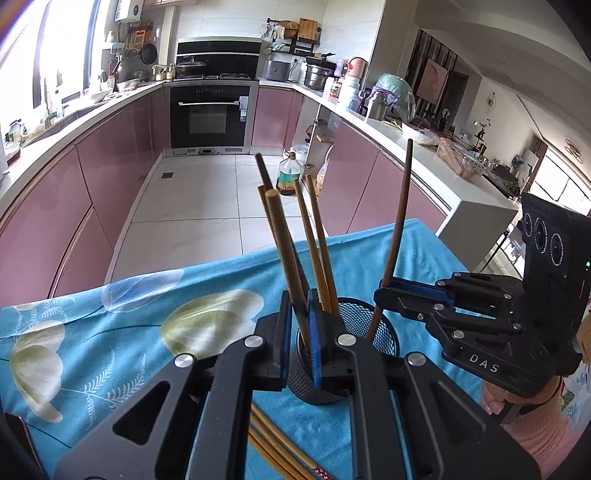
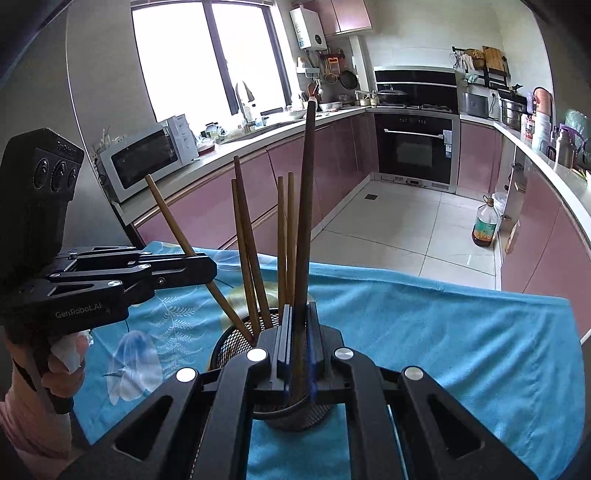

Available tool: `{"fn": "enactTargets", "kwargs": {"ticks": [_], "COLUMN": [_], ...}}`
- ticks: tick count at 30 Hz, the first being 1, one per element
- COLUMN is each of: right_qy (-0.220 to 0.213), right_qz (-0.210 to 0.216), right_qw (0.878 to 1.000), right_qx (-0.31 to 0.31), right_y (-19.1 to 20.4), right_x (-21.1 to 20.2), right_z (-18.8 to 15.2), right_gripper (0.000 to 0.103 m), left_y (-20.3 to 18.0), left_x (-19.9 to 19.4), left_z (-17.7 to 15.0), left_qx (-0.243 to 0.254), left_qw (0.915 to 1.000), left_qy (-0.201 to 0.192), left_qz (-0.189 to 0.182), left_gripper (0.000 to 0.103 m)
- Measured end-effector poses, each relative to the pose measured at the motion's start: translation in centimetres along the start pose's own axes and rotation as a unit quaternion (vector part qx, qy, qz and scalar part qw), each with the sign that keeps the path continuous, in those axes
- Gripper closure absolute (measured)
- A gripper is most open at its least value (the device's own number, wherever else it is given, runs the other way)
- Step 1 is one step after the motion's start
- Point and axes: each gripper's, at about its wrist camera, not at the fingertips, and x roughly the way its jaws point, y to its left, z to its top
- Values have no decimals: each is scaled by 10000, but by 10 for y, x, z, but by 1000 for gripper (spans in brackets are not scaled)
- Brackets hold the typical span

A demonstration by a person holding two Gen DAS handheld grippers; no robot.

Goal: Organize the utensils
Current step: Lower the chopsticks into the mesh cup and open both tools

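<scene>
Left gripper (image 1: 297, 332) is clamped on a light wooden chopstick (image 1: 286, 251), its tip inside the black mesh holder (image 1: 354, 317) on the blue floral cloth (image 1: 110, 332). Four chopsticks (image 1: 317, 251) already stand in the holder. Right gripper (image 1: 384, 291) pinches a dark chopstick (image 1: 400, 218), also lowered into the holder. Several loose chopsticks (image 1: 273, 446) lie on the cloth, unsorted. Judged roughly halfway.

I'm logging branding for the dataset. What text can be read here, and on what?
"DAS": on the right gripper body, left wrist view.
"GenRobot.AI": on the left gripper body, right wrist view.
Lettering on top of the left gripper's camera block: too small to read.
Oil bottle label, oven stickers, water heater markings: blurred, unreadable.
</scene>
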Motion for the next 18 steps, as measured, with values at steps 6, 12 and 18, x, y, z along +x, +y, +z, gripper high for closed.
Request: {"fn": "enactTargets", "kwargs": {"ticks": [6, 12, 18], "right_qy": [-105, -171, -263], "right_qz": [-59, -51, 41], "right_qw": [9998, 9998, 9996], "right_qx": [129, 103, 87], "right_y": [-5, -3, 2], "right_x": [-1, -5, -12], "right_z": [-2, -9, -16], "right_gripper": [91, 84, 78], "left_y": [10, 16, 14], "left_x": [10, -7, -32], "left_z": [4, 0, -10], "left_qx": [-190, -205, -131], "left_qw": [9998, 9989, 9972], "left_qy": [-44, -400, -690], "left_qz": [6, 109, 256], "left_gripper": [88, 77, 71]}}
